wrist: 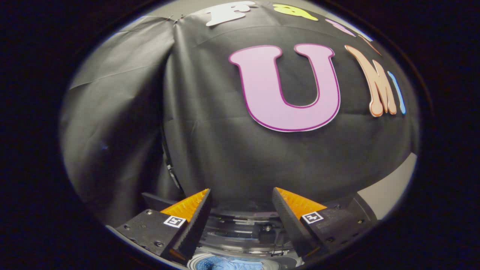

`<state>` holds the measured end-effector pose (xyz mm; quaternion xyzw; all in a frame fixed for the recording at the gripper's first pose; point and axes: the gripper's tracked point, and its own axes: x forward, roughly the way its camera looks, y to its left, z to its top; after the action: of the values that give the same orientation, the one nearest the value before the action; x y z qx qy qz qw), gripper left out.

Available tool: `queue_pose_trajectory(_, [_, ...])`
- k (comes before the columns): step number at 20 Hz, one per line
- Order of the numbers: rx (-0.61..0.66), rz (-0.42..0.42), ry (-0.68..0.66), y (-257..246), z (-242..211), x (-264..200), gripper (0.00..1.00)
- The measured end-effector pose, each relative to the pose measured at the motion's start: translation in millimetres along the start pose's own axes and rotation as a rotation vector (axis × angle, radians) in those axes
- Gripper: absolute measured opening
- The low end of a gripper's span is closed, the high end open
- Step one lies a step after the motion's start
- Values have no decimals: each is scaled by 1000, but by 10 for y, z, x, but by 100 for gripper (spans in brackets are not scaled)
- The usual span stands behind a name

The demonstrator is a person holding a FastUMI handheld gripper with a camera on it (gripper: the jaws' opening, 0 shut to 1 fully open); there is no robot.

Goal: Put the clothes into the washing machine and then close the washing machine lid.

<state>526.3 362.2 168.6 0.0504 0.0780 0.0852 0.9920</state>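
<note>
- Hand-held gripper point(242, 195): jaws apart, wide gap betw. the two fingers, nothing held.
- Left finger point(193, 217): tip angled up and inward; ridged pad faces the gap.
- Right finger point(290, 217): mirrors the left, tip up and inward, same height.
- Each finger base carries a small square marker tag.
- Gripper roughly level, pointing fwd; fingers symmetric.

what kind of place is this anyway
Probably a staged test booth with a laundry setup, not a real laundry room: black cloth wall hangs as a backdrop, and below the open, empty gripper sits a washing machine with something blue showing inside.
</note>
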Motion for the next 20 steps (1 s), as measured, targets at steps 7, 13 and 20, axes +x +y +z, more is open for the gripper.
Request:
queue_pose_trajectory(7, [-74,-32,2,-2,-163,247,96])
queue_pose_trajectory(13, [-72,-18,22,28,-185,44,98])
queue_pose_trajectory(20, [-78,20,37,117,-330,-512,98])
